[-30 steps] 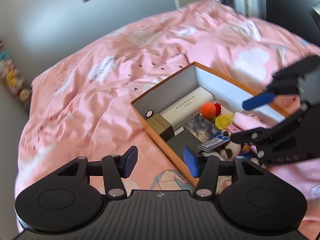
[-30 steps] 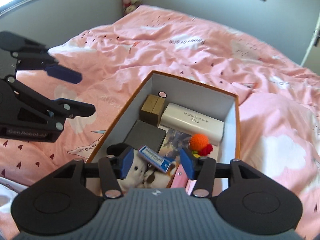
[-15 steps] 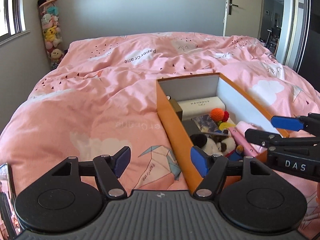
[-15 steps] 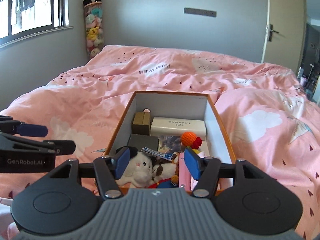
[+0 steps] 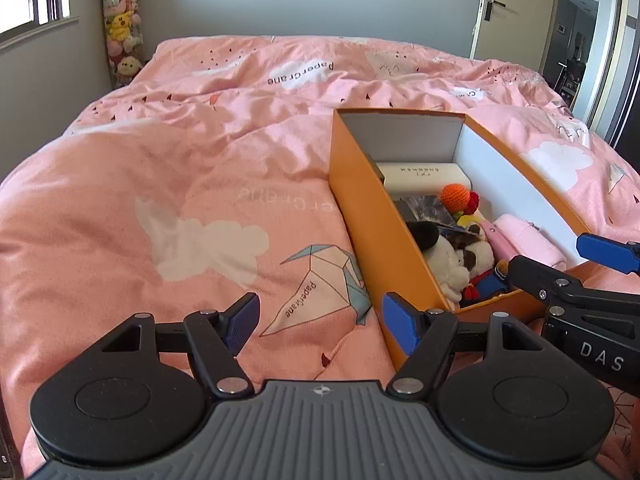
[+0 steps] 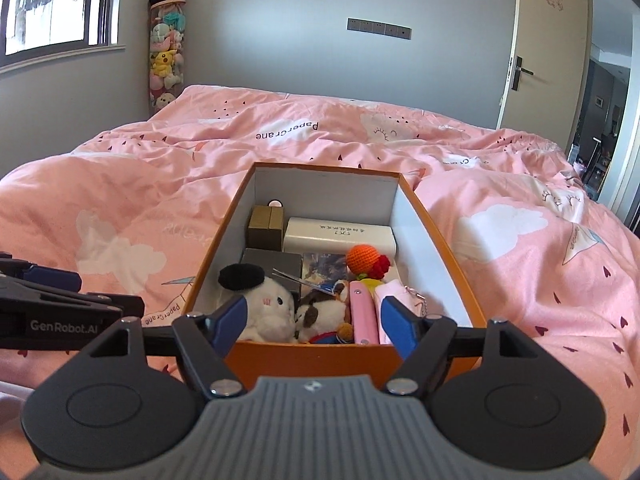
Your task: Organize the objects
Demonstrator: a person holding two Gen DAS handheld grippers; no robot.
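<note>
An orange box [image 6: 440, 236] with white inner walls lies on the pink duvet. It holds a white plush with a black ear [image 6: 266, 308], a small brown-and-white plush [image 6: 320, 314], an orange crochet ball [image 6: 362, 256], a long white case [image 6: 340, 234], a pink case [image 6: 363, 312] and some small dark boxes. My right gripper [image 6: 312, 328] hovers at the box's near wall, its jaws opening with nothing gripped. My left gripper [image 5: 320, 324] is over the duvet beside the box's [image 5: 372, 232] left wall, its jaws opening and empty.
The pink duvet [image 5: 180, 184] covers the whole bed around the box. A tall tube of plush toys [image 6: 166, 48] stands in the far left corner by a window. A door [image 6: 544, 64] stands at the back right.
Both grippers have drawn back and sunk toward the box's near end, and their jaws have widened. The blue-and-white card once between the right fingers now lies in the box.
</note>
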